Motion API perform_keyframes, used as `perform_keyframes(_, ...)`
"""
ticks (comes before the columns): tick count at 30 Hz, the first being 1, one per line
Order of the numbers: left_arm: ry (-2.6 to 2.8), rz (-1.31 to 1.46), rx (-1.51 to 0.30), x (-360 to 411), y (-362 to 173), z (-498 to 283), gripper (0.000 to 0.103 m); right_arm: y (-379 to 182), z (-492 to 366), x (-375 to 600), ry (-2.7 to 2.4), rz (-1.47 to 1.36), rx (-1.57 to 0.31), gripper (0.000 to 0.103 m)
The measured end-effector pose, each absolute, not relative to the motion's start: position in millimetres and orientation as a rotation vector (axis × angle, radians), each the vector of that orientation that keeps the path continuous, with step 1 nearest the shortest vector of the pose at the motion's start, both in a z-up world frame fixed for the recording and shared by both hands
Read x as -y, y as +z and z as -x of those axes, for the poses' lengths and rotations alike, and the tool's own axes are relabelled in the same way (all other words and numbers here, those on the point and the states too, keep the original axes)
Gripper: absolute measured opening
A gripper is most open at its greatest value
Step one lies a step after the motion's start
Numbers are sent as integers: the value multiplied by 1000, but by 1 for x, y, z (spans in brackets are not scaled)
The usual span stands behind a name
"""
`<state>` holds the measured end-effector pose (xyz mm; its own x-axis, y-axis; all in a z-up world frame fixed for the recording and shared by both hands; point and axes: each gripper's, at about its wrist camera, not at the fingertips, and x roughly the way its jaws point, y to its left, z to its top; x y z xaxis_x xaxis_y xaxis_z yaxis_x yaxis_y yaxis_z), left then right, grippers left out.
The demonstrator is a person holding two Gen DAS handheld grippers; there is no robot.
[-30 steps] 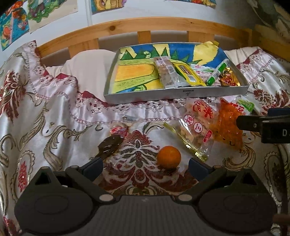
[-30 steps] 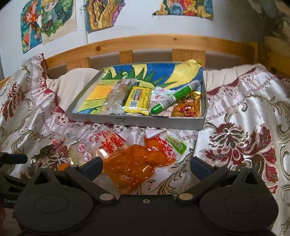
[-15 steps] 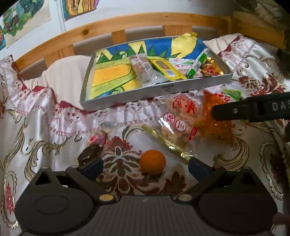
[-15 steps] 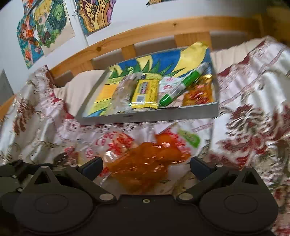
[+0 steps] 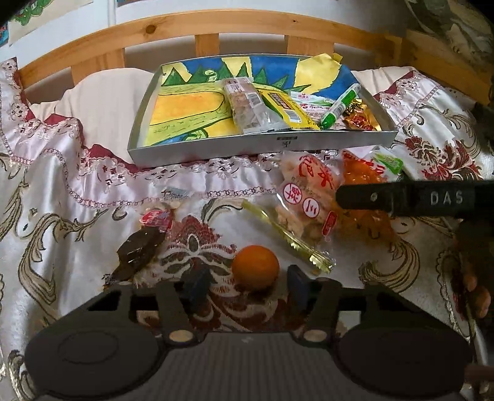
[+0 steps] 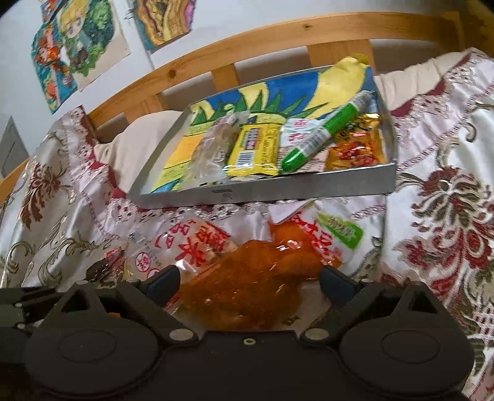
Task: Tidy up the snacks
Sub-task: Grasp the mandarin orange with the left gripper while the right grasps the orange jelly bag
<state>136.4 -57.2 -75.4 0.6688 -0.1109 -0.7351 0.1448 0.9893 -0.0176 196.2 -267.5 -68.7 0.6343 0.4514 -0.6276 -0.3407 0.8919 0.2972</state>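
An orange lies on the patterned bedspread between the fingers of my left gripper; the jaws stand half closed on either side of it, and I cannot tell if they touch it. My right gripper is open with the orange-filled snack bag between its fingers; one finger shows in the left wrist view. A clear bag with red characters lies beside it. The grey tray holds several snacks and a green tube.
A dark wrapped snack lies left of the orange. A thin yellow packet lies to its right. A wooden headboard and a white pillow stand behind the tray. Drawings hang on the wall.
My left gripper moved forward to the orange and its jaws narrowed around it. My right gripper moved forward and down over the orange snack bag.
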Motion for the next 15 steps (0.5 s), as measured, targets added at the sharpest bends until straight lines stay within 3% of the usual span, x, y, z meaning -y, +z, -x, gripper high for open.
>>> perform_keyframes(6,-158,-20,-837,59,-77,-141,37,-71,-193,264,483,-130,-757,84)
perform_keyframes(15,-150,-9,-835,59,-78,-140,36,-71,-193,270,491,-181,-757,84)
